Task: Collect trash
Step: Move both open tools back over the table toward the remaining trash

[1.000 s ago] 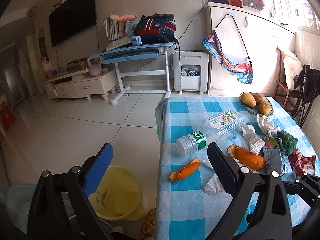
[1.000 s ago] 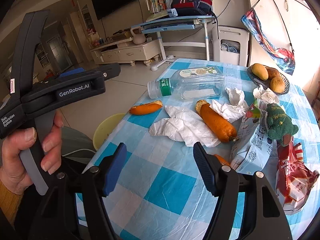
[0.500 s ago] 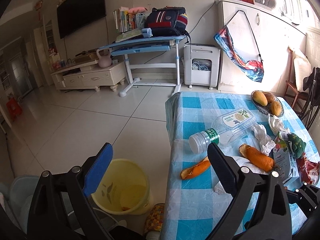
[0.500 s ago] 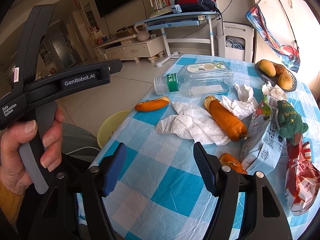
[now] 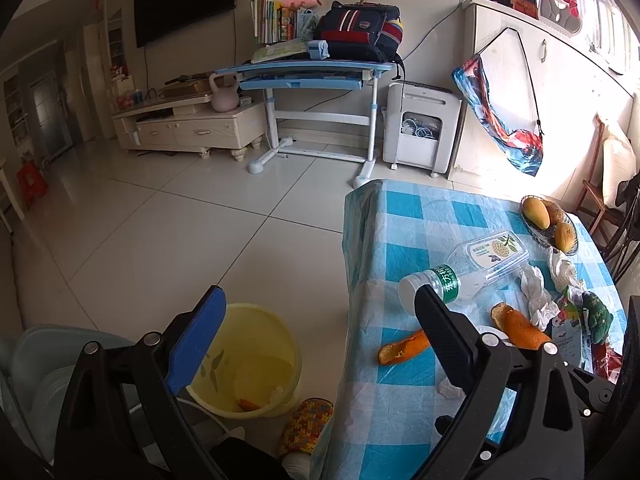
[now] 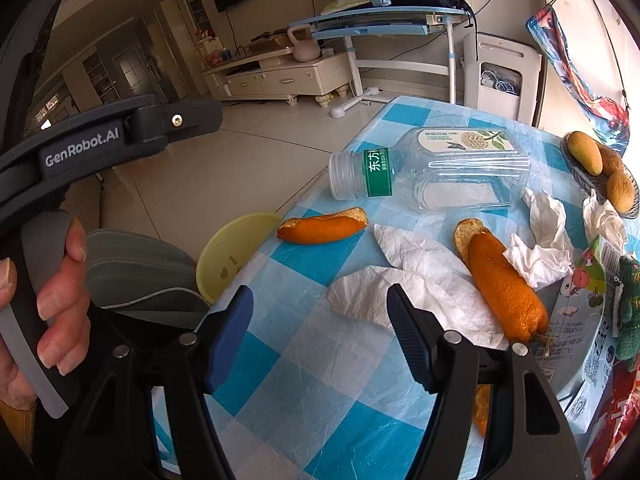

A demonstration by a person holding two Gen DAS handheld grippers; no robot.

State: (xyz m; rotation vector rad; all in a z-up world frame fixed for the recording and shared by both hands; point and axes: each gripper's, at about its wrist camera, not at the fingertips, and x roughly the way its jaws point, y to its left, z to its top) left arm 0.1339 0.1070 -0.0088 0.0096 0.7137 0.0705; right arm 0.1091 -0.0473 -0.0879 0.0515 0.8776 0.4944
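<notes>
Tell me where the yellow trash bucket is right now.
The yellow trash bucket stands on the floor beside the table's left edge in the left wrist view, below the small orange peel.

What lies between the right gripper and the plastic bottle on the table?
In the right wrist view, the open right gripper has a flat white paper towel ahead of it, then bare checked tablecloth up to the plastic bottle; an orange peel sits just left.

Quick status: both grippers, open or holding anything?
Left gripper: open, empty, above the yellow bin.
Right gripper: open, empty, over the checked tablecloth near the white tissue.
</notes>
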